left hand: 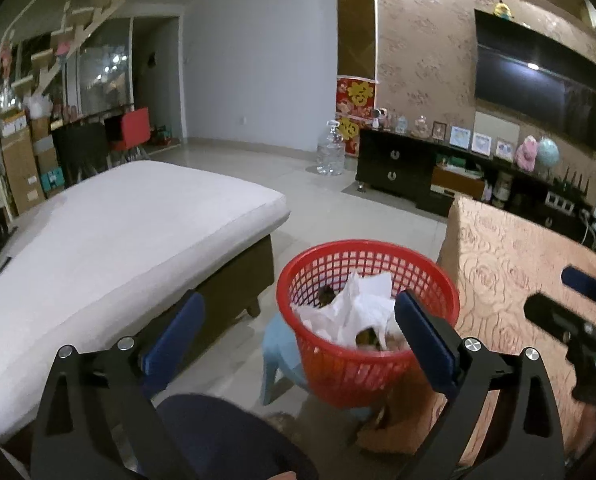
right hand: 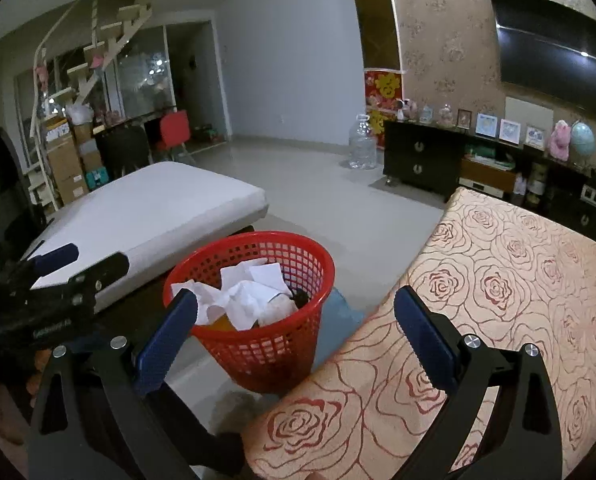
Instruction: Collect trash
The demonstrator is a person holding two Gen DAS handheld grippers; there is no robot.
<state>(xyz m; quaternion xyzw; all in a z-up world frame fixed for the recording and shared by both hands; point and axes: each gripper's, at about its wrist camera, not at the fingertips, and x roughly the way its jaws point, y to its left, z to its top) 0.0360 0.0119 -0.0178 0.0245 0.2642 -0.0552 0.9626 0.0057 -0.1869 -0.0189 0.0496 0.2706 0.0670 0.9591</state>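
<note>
My left gripper (left hand: 298,320) stands wide open with nothing between its blue pads (left hand: 422,332), and my right gripper (right hand: 293,324) is spread just as wide and empty too. No earlier view is at hand, so I tell only how they stand. Just beyond my left fingers, at about twelve o'clock, sits the red basket (left hand: 338,368) on a pale blue stool (left hand: 277,356), holding crumpled white paper (left hand: 362,308) and some darker scraps. From my right wrist the same basket lies at eleven o'clock. A table with a rose-patterned cloth (right hand: 498,300) runs under my right gripper toward two o'clock. At ten o'clock is a white-cushioned bench (left hand: 117,240). Farther off, at one o'clock, an empty water jug (left hand: 330,152) stands on the tiled floor (left hand: 318,208) beside a dark cabinet (left hand: 394,168), with a television (left hand: 538,84) above.
</note>
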